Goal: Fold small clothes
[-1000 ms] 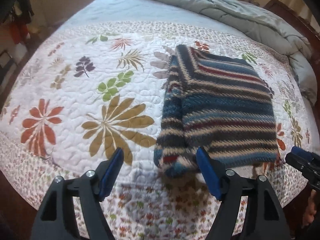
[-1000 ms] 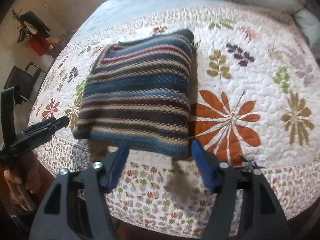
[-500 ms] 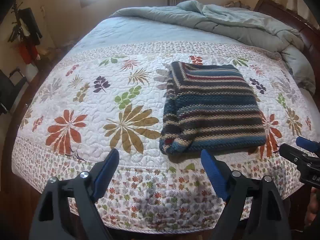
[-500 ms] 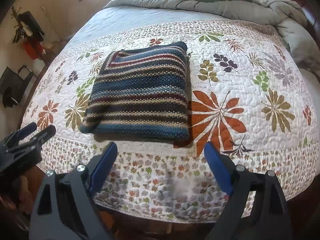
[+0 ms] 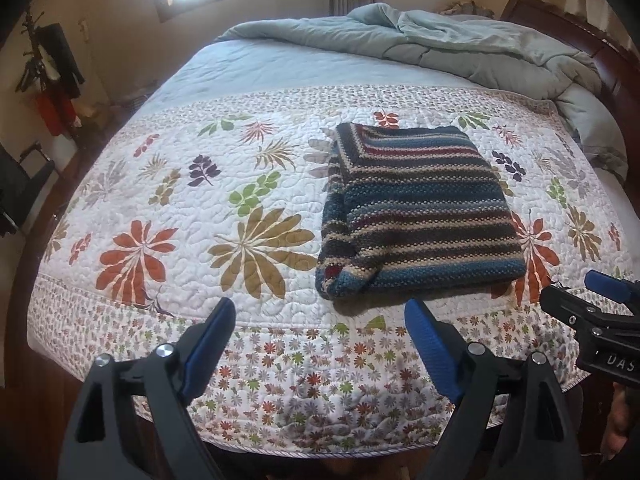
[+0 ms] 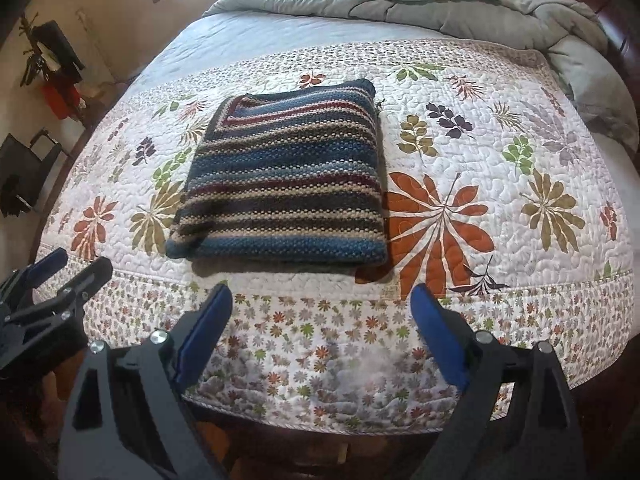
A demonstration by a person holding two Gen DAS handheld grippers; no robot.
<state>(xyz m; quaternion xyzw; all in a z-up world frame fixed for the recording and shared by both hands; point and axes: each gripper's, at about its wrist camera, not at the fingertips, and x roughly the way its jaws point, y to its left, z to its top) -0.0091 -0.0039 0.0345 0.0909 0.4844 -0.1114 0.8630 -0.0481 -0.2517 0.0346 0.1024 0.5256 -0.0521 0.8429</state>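
Note:
A striped knit sweater (image 5: 416, 212) in blue, maroon and cream lies folded into a neat rectangle on the floral quilt (image 5: 160, 184); it also shows in the right wrist view (image 6: 284, 184). My left gripper (image 5: 320, 320) is open and empty, held back over the quilt's front edge, apart from the sweater. My right gripper (image 6: 322, 308) is open and empty too, in front of the sweater's near edge. Each gripper shows at the side of the other's view: the right one (image 5: 600, 304) and the left one (image 6: 64, 276).
A rumpled grey-green comforter (image 5: 460, 48) lies at the head of the bed. A dark wooden bed frame (image 5: 592, 40) runs along the right. A coat rack with clothes (image 5: 48, 68) and a dark chair (image 6: 24, 168) stand at the left wall.
Both grippers have pulled back from the sweater toward the foot of the bed and opened a little wider. The folded sweater has stayed in place.

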